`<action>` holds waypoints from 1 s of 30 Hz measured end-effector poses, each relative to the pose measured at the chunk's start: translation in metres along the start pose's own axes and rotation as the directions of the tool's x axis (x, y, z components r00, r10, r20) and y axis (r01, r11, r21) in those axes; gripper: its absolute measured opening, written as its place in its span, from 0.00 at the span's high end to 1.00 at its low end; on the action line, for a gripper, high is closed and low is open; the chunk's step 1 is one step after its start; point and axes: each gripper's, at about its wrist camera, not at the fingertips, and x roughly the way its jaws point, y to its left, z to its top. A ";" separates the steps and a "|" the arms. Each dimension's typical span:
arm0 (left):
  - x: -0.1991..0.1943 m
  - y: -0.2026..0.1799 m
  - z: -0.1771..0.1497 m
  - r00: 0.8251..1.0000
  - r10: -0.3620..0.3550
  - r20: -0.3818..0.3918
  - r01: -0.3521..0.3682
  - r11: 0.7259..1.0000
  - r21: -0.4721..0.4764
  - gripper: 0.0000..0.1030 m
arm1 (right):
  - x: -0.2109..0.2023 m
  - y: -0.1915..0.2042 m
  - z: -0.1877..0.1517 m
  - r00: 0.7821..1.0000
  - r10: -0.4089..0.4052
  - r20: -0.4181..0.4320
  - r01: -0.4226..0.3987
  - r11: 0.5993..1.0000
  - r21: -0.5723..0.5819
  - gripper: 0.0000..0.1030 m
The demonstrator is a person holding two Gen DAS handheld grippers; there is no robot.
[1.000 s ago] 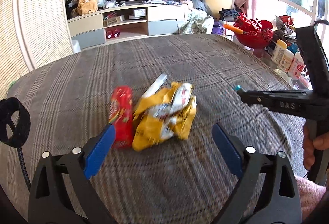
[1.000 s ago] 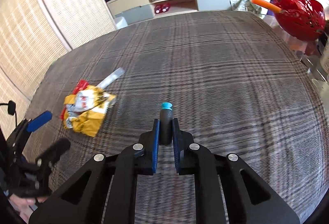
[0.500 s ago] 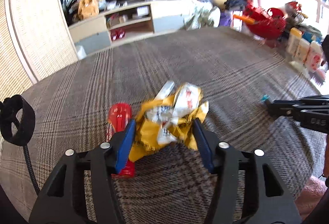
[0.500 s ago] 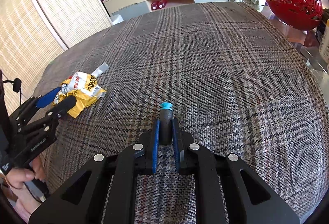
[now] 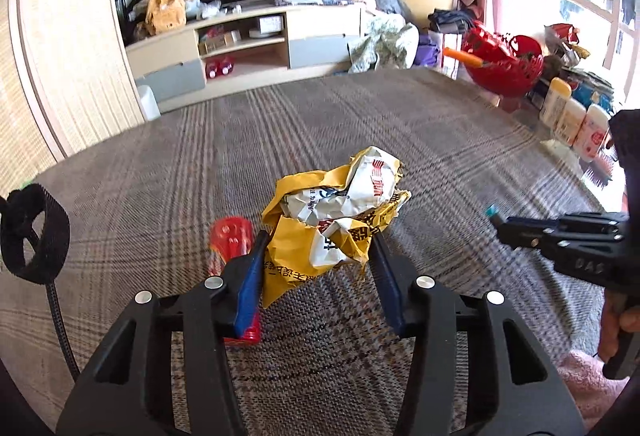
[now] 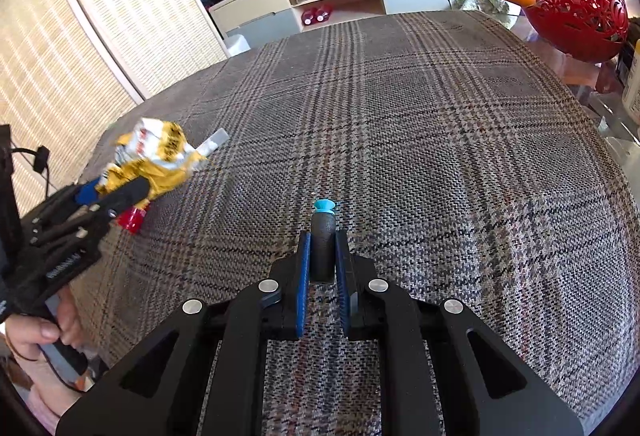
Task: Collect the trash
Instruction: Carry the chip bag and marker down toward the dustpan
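My left gripper [image 5: 318, 256] is shut on a crumpled yellow and white snack bag [image 5: 336, 220] and holds it just above the plaid cloth. The bag also shows in the right wrist view [image 6: 154, 156], lifted at the far left. A red wrapper [image 5: 232, 244] lies on the cloth under the left finger; it shows below the bag in the right wrist view [image 6: 130, 222]. A clear plastic strip [image 6: 212, 142] lies beside the bag. My right gripper [image 6: 322, 248] is shut on a dark foam dart with a blue tip [image 6: 323, 236].
The plaid cloth [image 6: 440, 164] covers the whole surface. A red basket [image 5: 504, 64] with an orange stick and several white bottles [image 5: 568, 116] stand past the right edge. A TV cabinet [image 5: 256, 40] stands behind. A black strap [image 5: 32, 232] hangs at left.
My left gripper closed around the yellow snack bag and raised it off the cloth. The red wrapper and clear strip stayed down. The right gripper kept hold of the dart.
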 end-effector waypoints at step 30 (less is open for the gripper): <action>-0.204 -0.044 -0.090 0.975 0.061 0.215 -0.061 0.998 -0.008 0.54 | -0.177 0.080 -0.098 0.964 0.170 0.203 -0.126 0.969 -0.214 0.86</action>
